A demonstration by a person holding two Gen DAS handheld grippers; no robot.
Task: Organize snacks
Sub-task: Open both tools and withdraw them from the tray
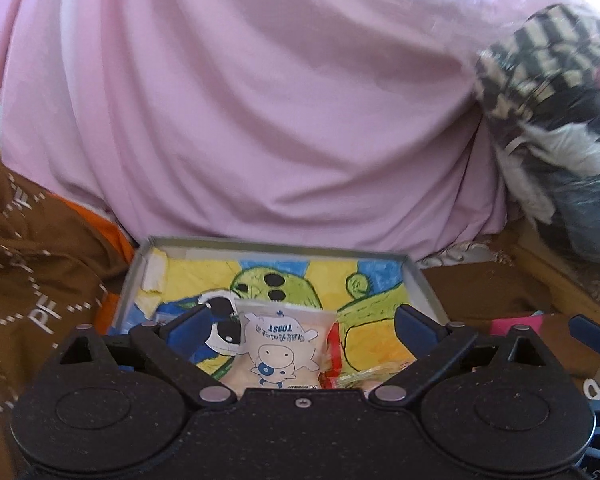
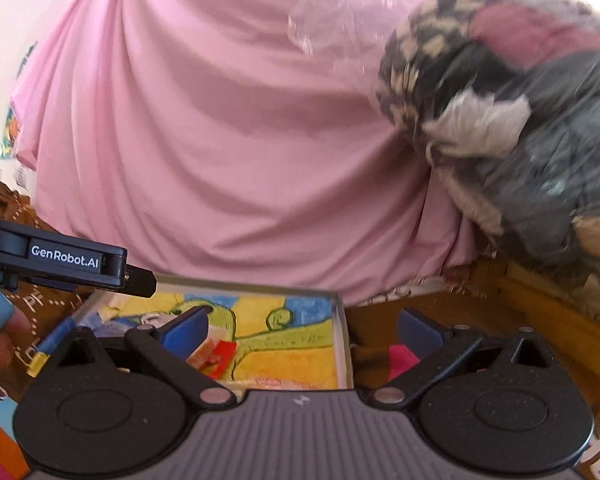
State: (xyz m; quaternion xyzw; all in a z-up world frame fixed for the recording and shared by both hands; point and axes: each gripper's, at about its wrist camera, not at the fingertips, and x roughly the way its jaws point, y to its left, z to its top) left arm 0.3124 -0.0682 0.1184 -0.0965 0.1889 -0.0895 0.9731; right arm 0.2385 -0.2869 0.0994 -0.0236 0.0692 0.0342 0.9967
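Both grippers gape empty, left gripper point(image 1: 300, 324) over the white toast packet point(image 1: 278, 350) in the shallow painted tray point(image 2: 342, 320); right gripper point(image 2: 302, 326) straddles its rim; pink draped sheet point(image 2: 220, 140) looms behind.
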